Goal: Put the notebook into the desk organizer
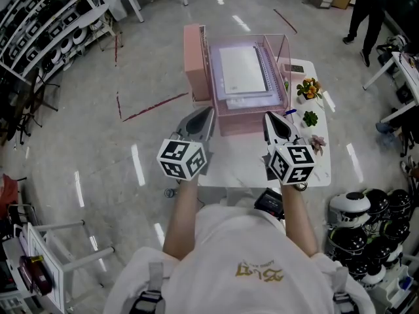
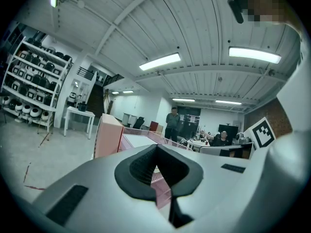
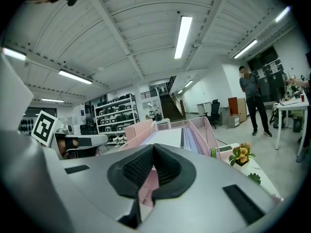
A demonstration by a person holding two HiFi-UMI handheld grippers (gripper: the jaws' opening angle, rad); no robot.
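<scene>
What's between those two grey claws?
Head view: the front of the pink desk organizer lies between the left gripper and right gripper, with bare white table nearer the person.

The left gripper (image 1: 204, 118) is pointing forward, its jaws pressing together with nothing between them. Level with it, off to its right, the right gripper (image 1: 272, 124) is doing likewise, empty. Behind each, the left forearm (image 1: 183, 214) and right forearm (image 1: 298, 218) are reaching out bare.

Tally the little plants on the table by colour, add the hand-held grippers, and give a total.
Orange-flowered plant: 1
Green plant: 1
Pinkish plant: 1
Hand-held grippers: 2, the left hand-held gripper and the right hand-held gripper
Total: 5
</scene>
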